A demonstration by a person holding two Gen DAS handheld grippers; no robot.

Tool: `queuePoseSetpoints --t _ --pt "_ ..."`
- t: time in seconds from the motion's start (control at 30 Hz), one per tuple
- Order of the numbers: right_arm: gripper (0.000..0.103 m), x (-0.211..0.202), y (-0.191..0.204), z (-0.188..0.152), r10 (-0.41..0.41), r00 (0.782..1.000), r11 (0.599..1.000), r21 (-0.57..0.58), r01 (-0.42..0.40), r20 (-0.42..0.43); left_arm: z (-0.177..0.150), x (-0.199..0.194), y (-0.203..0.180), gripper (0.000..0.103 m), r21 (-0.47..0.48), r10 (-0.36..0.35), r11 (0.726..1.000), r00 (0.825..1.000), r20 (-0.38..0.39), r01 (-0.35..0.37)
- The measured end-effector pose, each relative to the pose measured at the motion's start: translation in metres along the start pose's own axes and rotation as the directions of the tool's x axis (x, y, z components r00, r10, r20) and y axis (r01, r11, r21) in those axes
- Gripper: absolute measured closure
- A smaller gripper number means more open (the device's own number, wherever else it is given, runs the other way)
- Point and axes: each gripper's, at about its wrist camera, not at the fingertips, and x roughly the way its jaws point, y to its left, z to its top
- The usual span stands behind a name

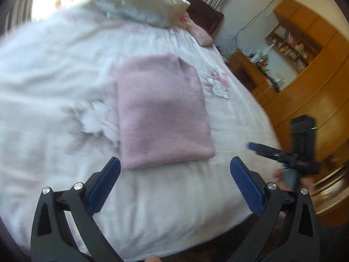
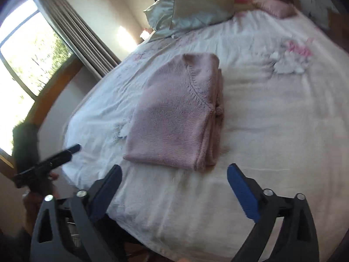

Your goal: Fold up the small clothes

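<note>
Folded pink sweater (image 2: pixel 176 113) is laid flat on the white-sheeted bed (image 2: pixel 272 131), near its front edge.

Both the left tool (image 1: pixel 174 181) and right tool (image 2: pixel 173 185) are held wide and empty just short of it; a careless snag could undo the stacked layers.

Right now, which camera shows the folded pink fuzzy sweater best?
The right wrist view: the folded pink fuzzy sweater looks sharper there, with its seam and stacked side layers visible. The left wrist view shows it blurrier, mostly its flat top.
</note>
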Motion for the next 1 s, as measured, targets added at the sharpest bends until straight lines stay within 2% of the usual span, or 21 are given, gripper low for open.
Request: queuePoseSetpoints --t 0.03,0.07,0.13,0.17,0.23,0.27,0.3,0.37,0.43,0.5,0.57,0.67,0.77,1.0 --pt "0.004 -0.014 0.018 -0.008 -0.104 0.994 0.994 -0.041 0.105 0.027 -0.004 -0.023 -0.01 0.003 0.035 0.075 0.996 0.996 0.056 -0.077" --pt "0.004 -0.03 0.036 -0.02 -0.193 0.979 0.978 -0.071 0.197 0.065 -0.009 -0.043 -0.02 0.003 0.048 0.132 0.989 0.986 0.101 -0.138" --pt "0.004 -0.058 0.057 -0.041 -0.316 0.942 0.937 -0.12 0.329 0.115 -0.019 -0.078 -0.033 0.003 0.027 0.196 0.979 0.972 0.131 -0.201" --pt "0.004 -0.068 0.071 -0.047 -0.353 0.927 0.917 -0.147 0.37 0.127 -0.024 -0.092 -0.036 0.003 -0.006 0.198 0.98 0.974 0.114 -0.199" --pt "0.004 -0.098 0.088 -0.059 -0.405 0.898 0.894 -0.134 0.428 0.171 -0.031 -0.113 -0.046 0.003 -0.042 0.147 0.988 0.989 0.031 -0.145" --pt "0.004 -0.114 0.098 -0.064 -0.415 0.89 0.891 -0.112 0.439 0.19 -0.036 -0.122 -0.052 0.003 -0.029 0.12 0.992 0.993 -0.003 -0.12" --pt "0.004 -0.13 0.105 -0.069 -0.417 0.887 0.893 -0.095 0.441 0.2 -0.042 -0.133 -0.056 0.003 -0.018 0.132 0.991 0.991 -0.011 -0.132" --pt "0.004 -0.164 0.117 -0.076 -0.404 0.886 0.901 -0.068 0.428 0.229 -0.052 -0.16 -0.071 0.003 0.015 0.195 0.981 0.98 0.034 -0.195" --pt "0.004 -0.189 0.128 -0.085 -0.409 0.878 0.902 -0.035 0.43 0.25 -0.061 -0.181 -0.083 0.003 0.033 0.228 0.973 0.972 0.056 -0.23" --pt "0.004 -0.205 0.132 -0.092 -0.37 0.897 0.923 -0.018 0.385 0.24 -0.067 -0.19 -0.089 0.003 0.022 0.249 0.968 0.968 0.025 -0.249" --pt "0.004 -0.213 0.138 -0.1 -0.371 0.898 0.924 -0.007 0.383 0.236 -0.075 -0.197 -0.092 0.003 0.006 0.265 0.964 0.964 -0.004 -0.265" --pt "0.004 -0.216 0.15 -0.114 -0.415 0.879 0.902 -0.024 0.432 0.234 -0.087 -0.203 -0.095 0.003 -0.014 0.264 0.964 0.964 -0.022 -0.264" --pt "0.004 -0.212 0.155 -0.126 -0.407 0.891 0.907 -0.027 0.42 0.202 -0.098 -0.204 -0.101 0.003 -0.002 0.27 0.963 0.962 -0.038 -0.27" --pt "0.004 -0.213 0.169 -0.14 -0.409 0.889 0.903 -0.048 0.427 0.205 -0.112 -0.214 -0.103 0.003 -0.007 0.278 0.961 0.96 -0.038 -0.278"
